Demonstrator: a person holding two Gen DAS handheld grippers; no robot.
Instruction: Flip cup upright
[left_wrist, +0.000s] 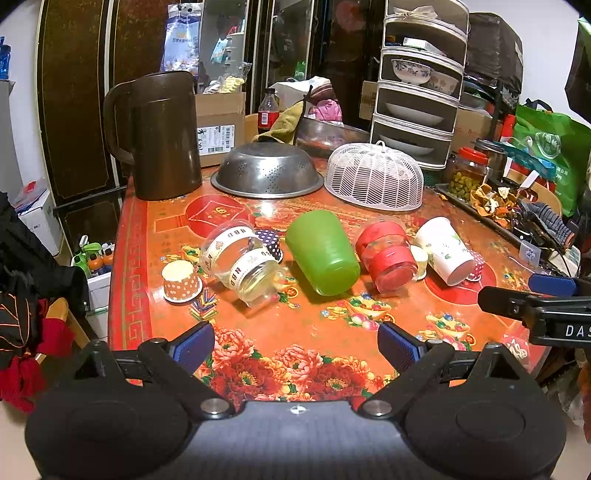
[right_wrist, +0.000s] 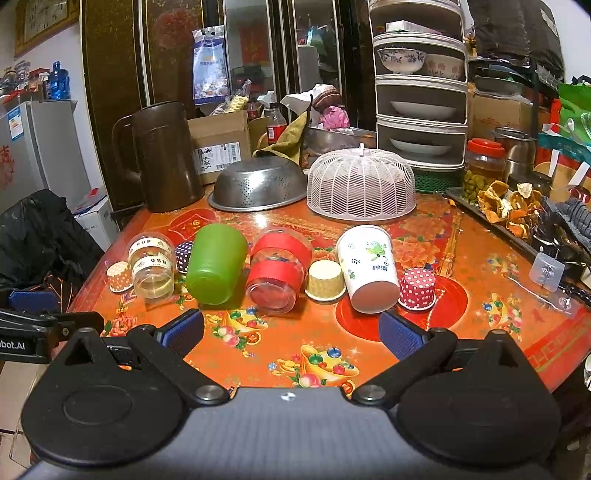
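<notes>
Several cups lie on their sides in a row on the red patterned table (left_wrist: 295, 332): a clear cup with HBD bands (left_wrist: 240, 262) (right_wrist: 151, 267), a green cup (left_wrist: 321, 251) (right_wrist: 216, 264), a clear cup with red bands (left_wrist: 386, 253) (right_wrist: 277, 267), and a white paper cup (left_wrist: 445, 249) (right_wrist: 369, 266). Small dotted paper cups stand upside down among them, one orange (left_wrist: 180, 281). My left gripper (left_wrist: 295, 345) is open and empty, in front of the green cup. My right gripper (right_wrist: 291, 332) is open and empty, in front of the red-banded cup; it also shows in the left wrist view (left_wrist: 532, 295).
A brown pitcher (left_wrist: 162, 136), an upturned steel colander (left_wrist: 266, 171) and a white mesh food cover (left_wrist: 375, 177) stand behind the cups. A tray with peels (right_wrist: 506, 206) and a jar (right_wrist: 484, 162) sit at the right. A dish rack (right_wrist: 421, 92) stands at the back.
</notes>
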